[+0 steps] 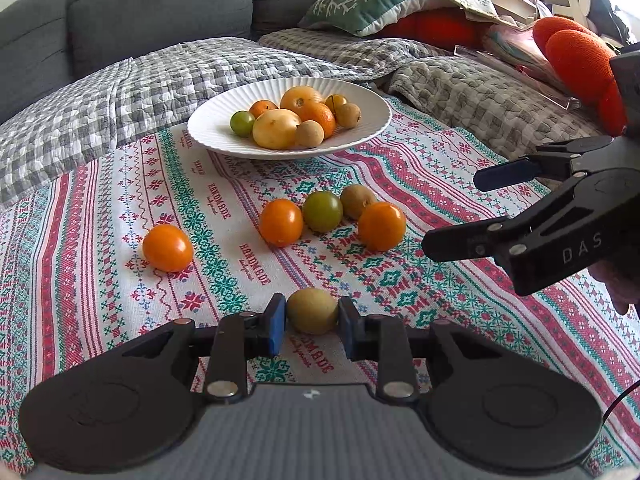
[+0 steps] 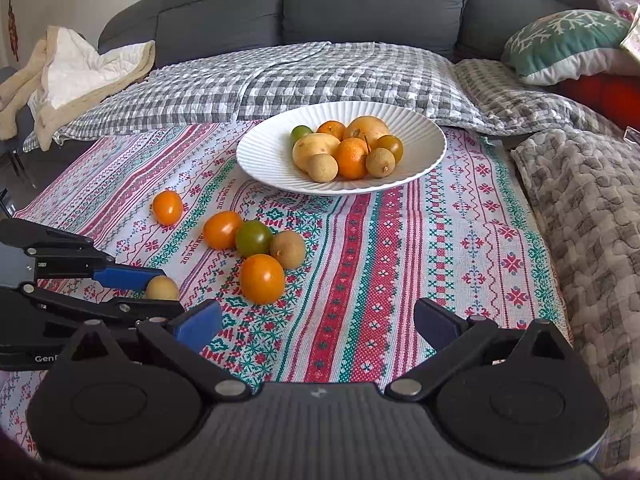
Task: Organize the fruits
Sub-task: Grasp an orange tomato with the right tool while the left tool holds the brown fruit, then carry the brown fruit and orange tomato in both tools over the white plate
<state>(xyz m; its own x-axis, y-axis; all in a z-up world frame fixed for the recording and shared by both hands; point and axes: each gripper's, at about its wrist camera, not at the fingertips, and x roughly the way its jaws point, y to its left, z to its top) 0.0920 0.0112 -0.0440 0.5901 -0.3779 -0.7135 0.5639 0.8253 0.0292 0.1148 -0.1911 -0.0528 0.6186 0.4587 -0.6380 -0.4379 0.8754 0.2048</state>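
Left claw (image 1: 312,317) is seen clamped on a small tan fruit (image 1: 312,315) on the patterned cloth (image 1: 460,320), while the right claw (image 2: 318,326) is held wide and empty. Beyond, five loose fruits are scattered short of the white plate (image 1: 360,136); a straight lift and gentle release there is advised.

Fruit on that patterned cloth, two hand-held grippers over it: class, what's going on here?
A person is sorting fruit with a gripper in each hand. The left gripper has closed on a small tan fruit near the cloth's front. The right gripper is open and holds nothing. The white plate already carries several fruits. Three orange tomatoes, a green tomato and another tan fruit lie loose on the cloth.
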